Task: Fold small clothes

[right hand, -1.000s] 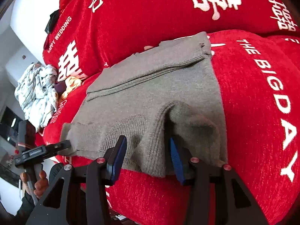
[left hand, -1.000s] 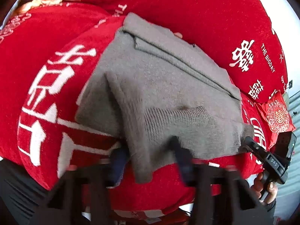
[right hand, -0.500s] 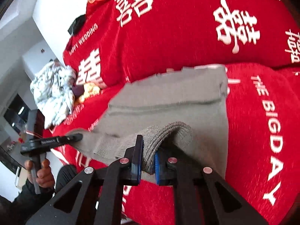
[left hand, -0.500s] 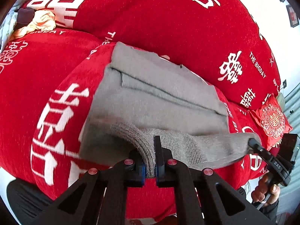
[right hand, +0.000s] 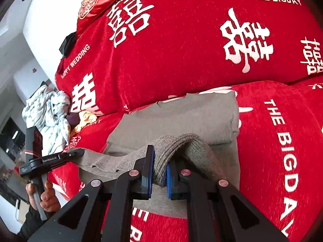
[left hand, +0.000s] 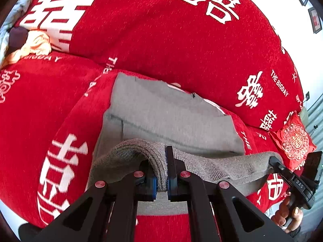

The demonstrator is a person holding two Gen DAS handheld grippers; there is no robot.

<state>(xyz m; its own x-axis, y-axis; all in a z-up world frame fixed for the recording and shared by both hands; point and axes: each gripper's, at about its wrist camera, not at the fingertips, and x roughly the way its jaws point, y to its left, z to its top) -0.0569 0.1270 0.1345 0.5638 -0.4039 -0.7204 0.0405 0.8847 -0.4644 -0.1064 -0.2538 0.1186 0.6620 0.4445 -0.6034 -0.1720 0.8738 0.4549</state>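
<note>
A grey knit garment [left hand: 171, 119] lies partly folded on a red sofa seat [left hand: 40, 104]; it also shows in the right wrist view [right hand: 181, 119]. My left gripper [left hand: 161, 179] is shut on the garment's ribbed hem at its left corner and holds it raised. My right gripper [right hand: 159, 179] is shut on the hem at the right corner, also raised. The hem hangs stretched between them. The right gripper shows at the right edge of the left wrist view [left hand: 272, 160]; the left gripper shows at the left of the right wrist view [right hand: 77, 152].
Red back cushions [right hand: 181, 40] with white characters rise behind the seat. A crumpled pale cloth pile [right hand: 48, 115] and a yellow cloth [left hand: 36, 44] lie at the sofa's far left. A small red embroidered pillow [left hand: 292, 141] sits at the right end.
Both grippers closed on the ribbed hem and lifted it off the seat, carrying it up toward the back cushions. The view has risen and tilted.
</note>
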